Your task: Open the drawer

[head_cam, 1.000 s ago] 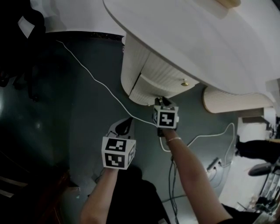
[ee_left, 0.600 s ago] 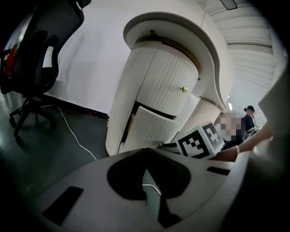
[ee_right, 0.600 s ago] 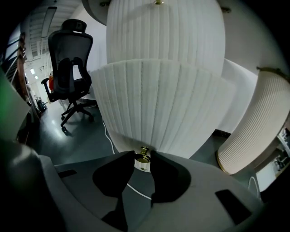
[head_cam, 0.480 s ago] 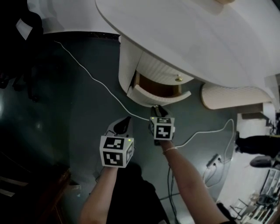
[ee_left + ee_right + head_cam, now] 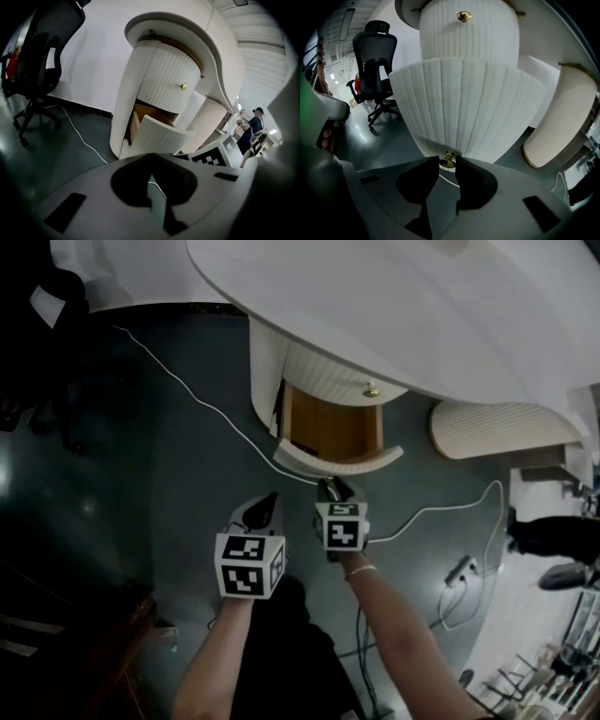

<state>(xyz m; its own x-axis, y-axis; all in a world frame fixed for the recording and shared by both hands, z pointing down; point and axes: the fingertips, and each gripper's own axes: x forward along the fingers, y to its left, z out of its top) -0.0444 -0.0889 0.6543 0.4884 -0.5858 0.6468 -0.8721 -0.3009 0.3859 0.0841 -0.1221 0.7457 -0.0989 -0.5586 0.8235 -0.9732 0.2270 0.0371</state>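
Right gripper (image 5: pixel 447 162) clamping knob (image 5: pixel 448 158), drawer (image 5: pixel 337 457) out, left gripper (image 5: pixel 150 157) closed, bare floor (image 5: pixel 187 484) around

A cream drawer (image 5: pixel 336 457) stands pulled well out of the lower part of a curved, ribbed desk pedestal (image 5: pixel 267 381), under a white desktop. Its front (image 5: pixel 464 108) is a bowed panel of vertical ribs, upright and facing the person. From the head view, the open top shows a brown, wood-coloured interior (image 5: pixel 333 427) with straight side walls running back into the pedestal; the inside is too dim to tell what it holds. A small, round, brass-coloured knob (image 5: pixel 448 161) sits at the lower middle of the front. The right gripper (image 5: pixel 446 163) has its two dark jaws on either side of the knob and seems to clamp it.
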